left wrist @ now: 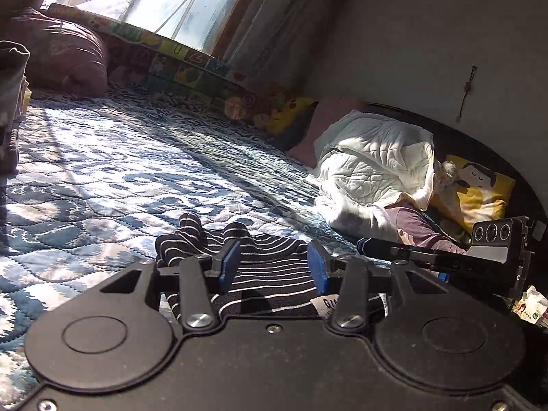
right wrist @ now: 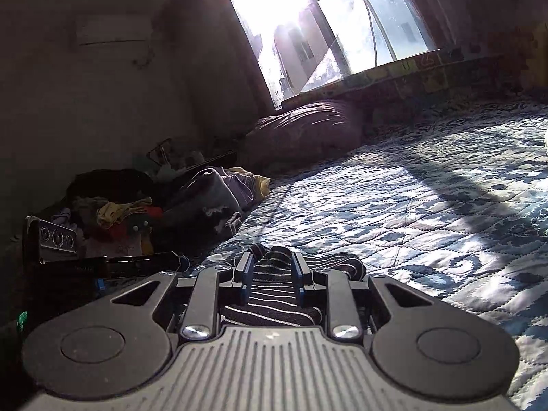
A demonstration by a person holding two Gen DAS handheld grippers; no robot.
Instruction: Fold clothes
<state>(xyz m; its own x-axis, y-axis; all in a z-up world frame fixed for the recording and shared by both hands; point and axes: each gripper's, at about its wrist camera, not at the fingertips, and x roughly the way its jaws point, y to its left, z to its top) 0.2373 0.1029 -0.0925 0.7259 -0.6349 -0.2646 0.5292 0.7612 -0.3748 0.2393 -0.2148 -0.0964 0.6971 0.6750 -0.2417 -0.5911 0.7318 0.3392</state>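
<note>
Striped garment [left wrist: 270, 274], dark with thin white lines, lies nearest the lens in both wrist views, bunched at the near edge of the bed on the blue-and-white quilt [left wrist: 120, 178]. Left gripper [left wrist: 274, 267] stands with its blue pads spread wide, fabric lying loose between them and not pinched; a white label shows at the cloth's near right corner. Right gripper [right wrist: 273, 275] has its jaws drawn narrow, with a ridge of the striped cloth rising between the pads (contact on both pads looks likely, so I judge it gripped, though the pinch line itself is partly hidden). Likely reason for this arrangement: the right holds one edge while the left is placed to take a second hold, so the piece can be lifted and spread before any fold. Task judged early; garment is crumpled, no fold visible. Room to work: the quilt ahead is wide and bare, sunlit. Limits are the clothes pile [right wrist: 144, 205] at the left side of the right view, the white duvet [left wrist: 373, 171] on the right of the left view, and a purple cushion [right wrist: 304, 130] under the window.
</note>
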